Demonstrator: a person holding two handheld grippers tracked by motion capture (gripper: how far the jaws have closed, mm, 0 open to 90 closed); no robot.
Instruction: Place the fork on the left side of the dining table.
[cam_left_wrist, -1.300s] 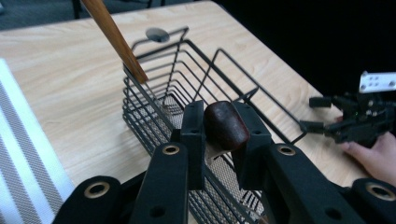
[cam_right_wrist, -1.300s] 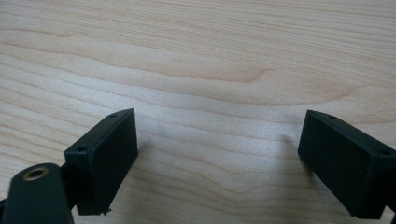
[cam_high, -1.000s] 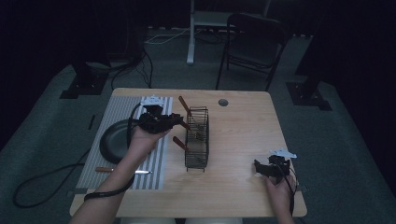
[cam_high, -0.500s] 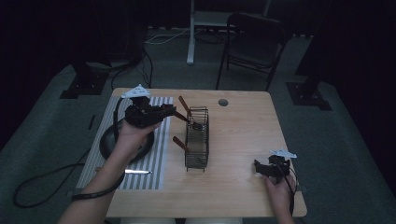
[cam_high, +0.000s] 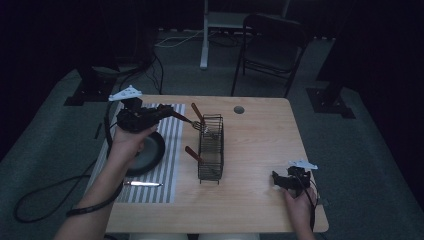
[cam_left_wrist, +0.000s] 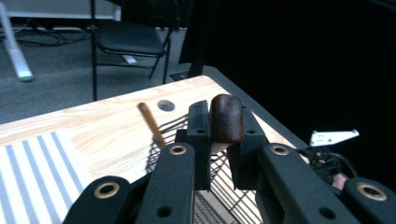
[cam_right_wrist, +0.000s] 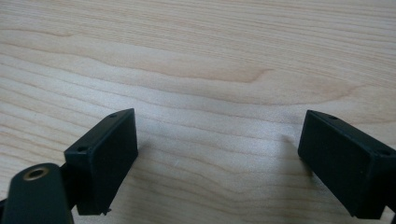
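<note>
Our left gripper (cam_high: 159, 114) sits above the striped mat (cam_high: 170, 150), pinching the brown handle of a fork (cam_high: 187, 120); in the left gripper view the handle end (cam_left_wrist: 226, 118) is clamped between the black jaws. The fork's tines reach the top rim of the wire basket (cam_high: 210, 147) at mid desk (cam_high: 260, 150). Two more brown-handled utensils lean in the basket, one at the far end (cam_high: 196, 112), one lower on the near side (cam_high: 192, 153). A dark plate (cam_high: 148, 152) lies on the mat under the hand, with a knife (cam_high: 142, 184) near the mat's front edge. Our right gripper (cam_high: 287, 181) rests near the desk's front right corner, jaws spread wide over bare wood, holding nothing. Risks as we judge them: the grip is only on the handle's end, so the fork could pivot or slip; the tines could snag the wire and drag or tip the light basket, which the right gripper is too far away to steady; a drop would land on the plate.
</note>
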